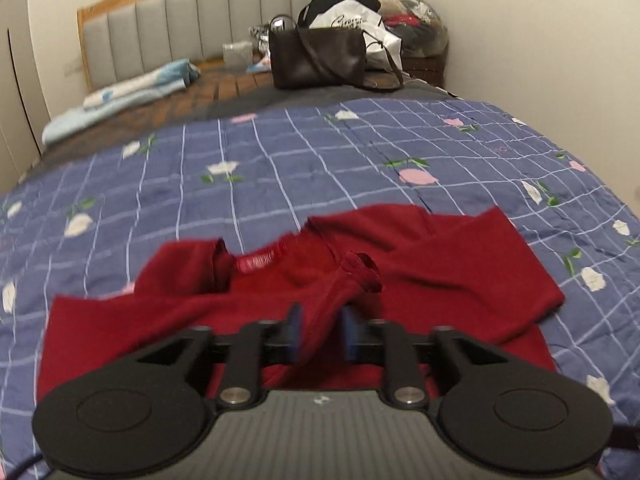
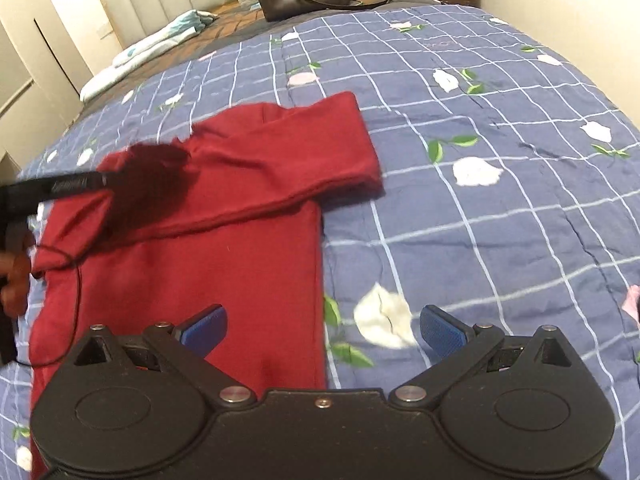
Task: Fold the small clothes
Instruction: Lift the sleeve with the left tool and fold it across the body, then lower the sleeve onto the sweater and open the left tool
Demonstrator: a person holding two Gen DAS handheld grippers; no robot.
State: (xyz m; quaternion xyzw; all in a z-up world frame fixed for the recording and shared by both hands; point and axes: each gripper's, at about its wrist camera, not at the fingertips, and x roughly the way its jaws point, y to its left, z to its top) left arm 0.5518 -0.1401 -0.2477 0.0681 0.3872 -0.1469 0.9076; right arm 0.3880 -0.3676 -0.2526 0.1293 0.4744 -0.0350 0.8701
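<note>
A dark red long-sleeved top (image 1: 440, 264) lies on the blue checked bedspread (image 1: 320, 152), neck label facing up. My left gripper (image 1: 320, 332) is shut on a bunched sleeve of the top, lifted above the body of the garment. In the right wrist view the same red top (image 2: 224, 248) lies flat, one sleeve folded across its chest. My right gripper (image 2: 322, 326) hangs open over the top's right edge, with nothing between its blue pads. The left gripper's body (image 2: 52, 188) shows at the left, held by a hand, blurred.
A dark brown handbag (image 1: 320, 56) and white and clear bags stand near the padded headboard (image 1: 192, 20). Folded light blue cloths (image 1: 132, 92) lie at the far left of the bed. A thin black cable (image 2: 76, 280) crosses the top.
</note>
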